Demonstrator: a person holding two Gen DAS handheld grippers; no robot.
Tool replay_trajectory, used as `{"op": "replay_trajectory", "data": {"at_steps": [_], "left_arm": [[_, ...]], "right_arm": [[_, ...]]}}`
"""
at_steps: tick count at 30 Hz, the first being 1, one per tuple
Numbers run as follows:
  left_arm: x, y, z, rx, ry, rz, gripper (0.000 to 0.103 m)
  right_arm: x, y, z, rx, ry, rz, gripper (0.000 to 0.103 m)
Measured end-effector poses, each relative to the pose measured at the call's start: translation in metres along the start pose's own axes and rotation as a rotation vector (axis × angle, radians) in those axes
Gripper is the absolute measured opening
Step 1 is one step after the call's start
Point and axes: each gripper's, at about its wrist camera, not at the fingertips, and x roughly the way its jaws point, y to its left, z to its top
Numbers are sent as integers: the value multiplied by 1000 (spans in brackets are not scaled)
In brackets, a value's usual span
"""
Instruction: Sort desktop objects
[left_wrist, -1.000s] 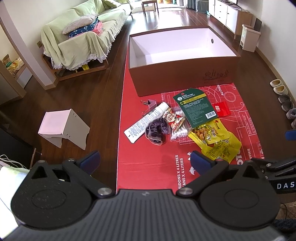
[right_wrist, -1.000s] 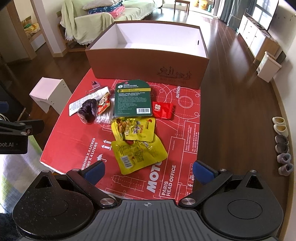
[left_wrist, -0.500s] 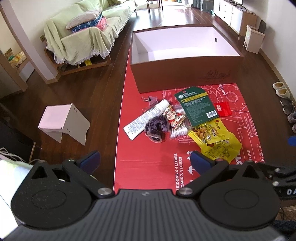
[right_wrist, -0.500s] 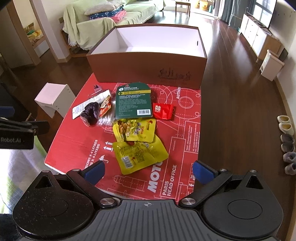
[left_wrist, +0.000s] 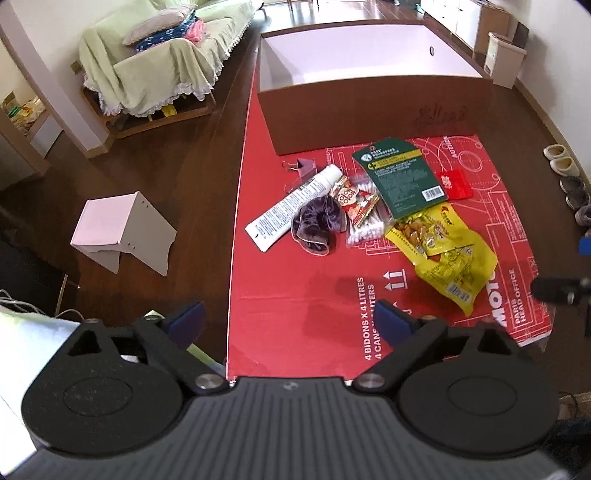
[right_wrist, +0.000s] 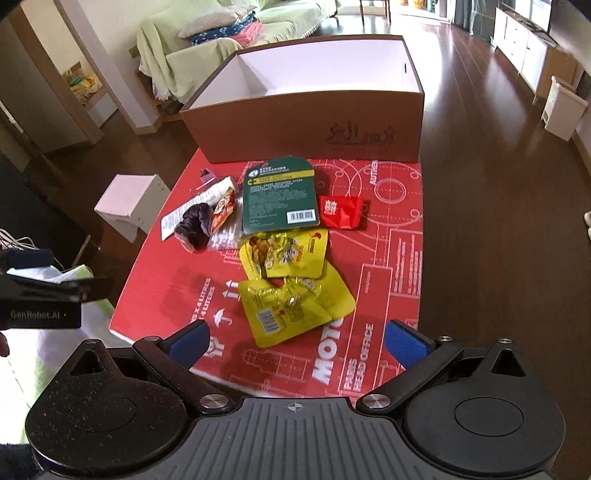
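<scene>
Two grippers hang empty above the near edge of the bench, each with its fingers spread wide and nothing between them — so the step in hand looks like choosing and reaching for a first item. Going left to right in the left wrist view: a small clip sits near the box, then a white tube lies at a slant, its low end free. Touching it is a dark purple scrunchie; a small red snack packet rests on a clear pack of cotton swabs. The green card overlaps the swabs and the upper of the yellow snack bags; a red pouch lies just beside the card. The open brown box stands behind, its white inside bare.

For the left gripper, the tube or scrunchie is the natural pick; come down straight and close across the narrow width. For the right gripper, the nearest yellow bag lies topmost and clear — pinch a flat edge, lift, then carry over the box wall.
</scene>
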Motion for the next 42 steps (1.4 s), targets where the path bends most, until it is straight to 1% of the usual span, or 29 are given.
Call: {"op": "replay_trajectory", "data": {"at_steps": [2,3,6,7,9,11,15,17,18,20,21,22,23,25,29,37,42], "left_arm": [[5,1,0,22,-12,-20,87],[8,2,0,34,-17,-30,86],[17,4,4,88,-32,-30,84],[20,5,7,108,-41,-29,81],[26,9,14,143,-53,-30,77],[33,15,23,167,-57,-43,69],[51,28,41,197,-67,-69,63],[62,33,51,199,-65,-103,55],[68,36,56,199,-62,-124,53],[77,39,64,207,-64,-155,42],[83,40,68,212,-63,-171,39],[88,40,72,216,-61,-187,35],[93,41,76,218,-61,-204,32],[104,42,85,220,-62,-239,32],[125,45,102,192,-50,-286,32],[162,46,125,42,22,-335,32],[178,47,134,-64,49,-357,32]], "right_arm": [[6,-2,2,-6,-3,4,103],[8,-3,3,-6,-7,2,103],[14,-5,6,-7,-12,-2,103],[16,-5,7,-5,-14,-6,103],[20,-7,12,1,-17,-19,103],[23,-10,18,18,-23,-31,103],[33,-13,29,36,-24,-51,103],[38,-13,35,45,-22,-61,103],[41,-13,37,49,-22,-66,103],[45,-14,41,59,-20,-75,103],[47,-15,44,63,-20,-81,103],[49,-16,46,68,-24,-87,103],[51,-17,48,75,-28,-94,103],[55,-20,53,93,-31,-112,103],[61,-25,61,128,-22,-140,103],[77,-25,62,158,19,-163,103],[82,-25,63,172,31,-172,103]]}}
